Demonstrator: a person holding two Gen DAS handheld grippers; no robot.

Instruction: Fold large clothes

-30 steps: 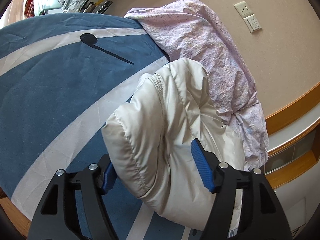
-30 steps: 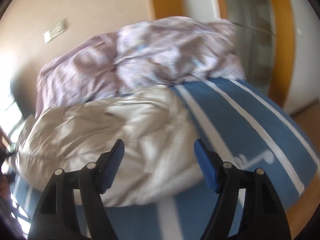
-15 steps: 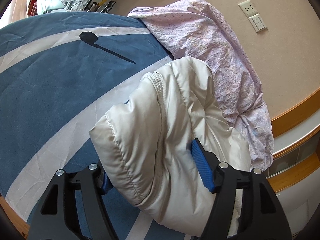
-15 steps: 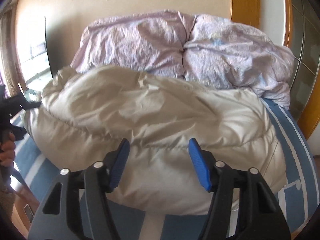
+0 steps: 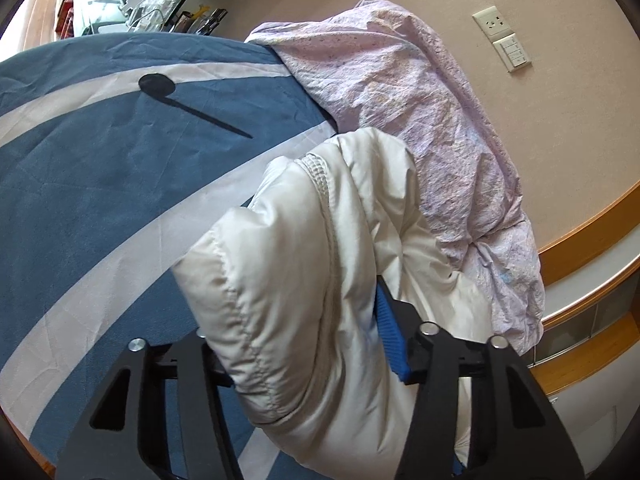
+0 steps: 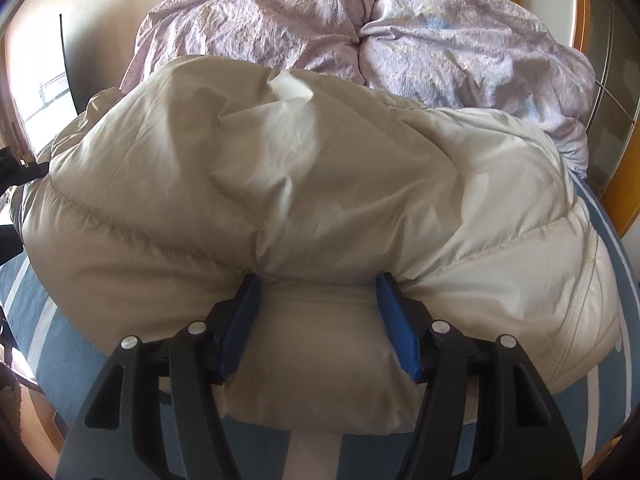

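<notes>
1. The cream puffer jacket (image 6: 304, 184) lay bunched on the blue bedspread (image 5: 100, 184) with its broad white stripes, its far side against the rumpled lilac duvet (image 6: 360, 28) at the head of the bed.
2. In the right wrist view the jacket spread wide across the bed, and its near hem bulged down between the fingers.
3. The right gripper (image 6: 318, 316) stood about half open, both blue pads (image 6: 394, 320) pressed into the near edge of the jacket, so that a thick fold of padding was pinched between them. Its jaws had narrowed within the last second.
4. The left gripper (image 5: 298, 344) had just been closing on one end of the jacket. The ribbed seam and a padded roll sat between its fingers, the right-hand blue pad (image 5: 390, 340) sunk into the fabric; the other pad was hidden under the fold. The bulk of cloth kept the jaws part open.
5. On the beige wall (image 5: 560, 128) behind the duvet hung a socket and switch plate (image 5: 502, 38).
6. A wooden trim (image 5: 592, 224) ran along the bed's far side.
</notes>
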